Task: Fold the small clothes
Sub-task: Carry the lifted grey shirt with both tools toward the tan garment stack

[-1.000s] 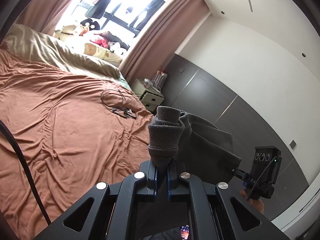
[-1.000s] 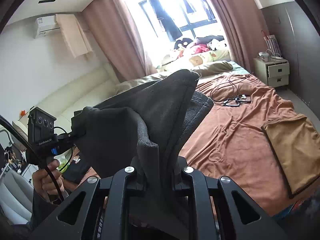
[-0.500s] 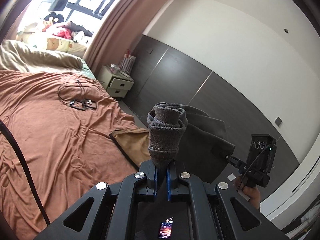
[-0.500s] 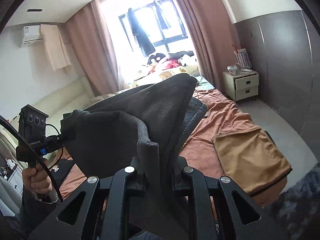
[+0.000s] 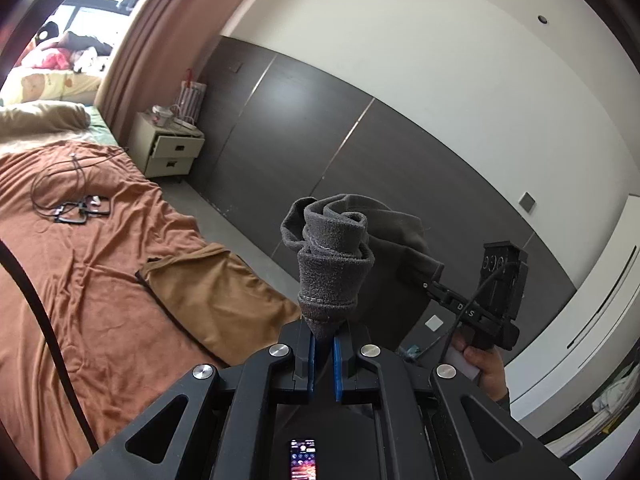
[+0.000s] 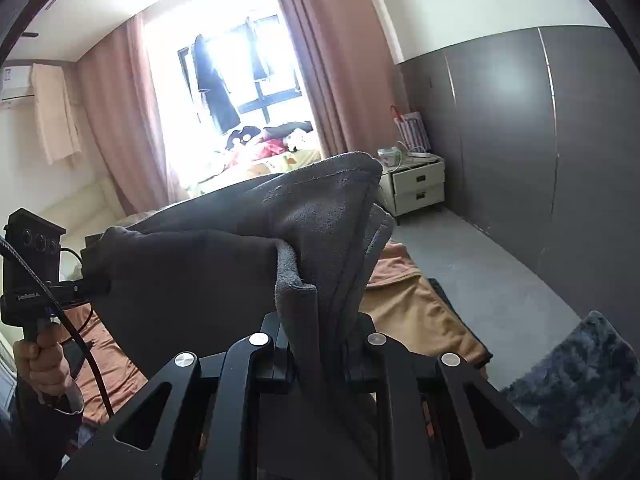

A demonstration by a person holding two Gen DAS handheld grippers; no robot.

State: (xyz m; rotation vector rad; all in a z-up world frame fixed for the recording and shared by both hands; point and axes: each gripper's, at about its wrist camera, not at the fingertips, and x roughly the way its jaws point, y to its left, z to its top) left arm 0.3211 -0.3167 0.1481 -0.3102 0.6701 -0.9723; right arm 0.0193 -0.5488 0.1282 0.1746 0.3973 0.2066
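While held off the bed between both grippers, the dark grey garment [image 5: 332,264] hangs in the air as one piece of soft, fleecy cloth, bunched at each held end and stretched between them.

Left gripper [image 5: 324,344]: jaws closed almost fully, blue pads pinching a rolled, cuff-like end of the garment, which stands up in a twisted knot above the fingertips. Seen also in the right wrist view at the far left [image 6: 94,286], gripped by a hand [image 6: 44,364] on its handle, with a black cable running from it.

Right gripper [image 6: 324,360]: jaws narrowly apart and clamped on a thicker fold of the garment [image 6: 224,256], several layers rising between the fingers. Seen also in the left wrist view [image 5: 430,286], carried by the other hand [image 5: 486,368].

Beneath and beyond: bed with rust-brown cover [image 5: 72,280], creased. On it, near the foot edge, a folded tan cloth [image 5: 208,296], lying flat; further up, a tangle of black cables [image 5: 72,204].

Surroundings: cream bedside cabinet [image 6: 416,188] with two drawers, against a dark panelled wall [image 6: 540,140]; pink-brown curtains [image 6: 328,64] beside a bright window; grey shaggy rug [image 6: 580,384] on the floor at lower right.
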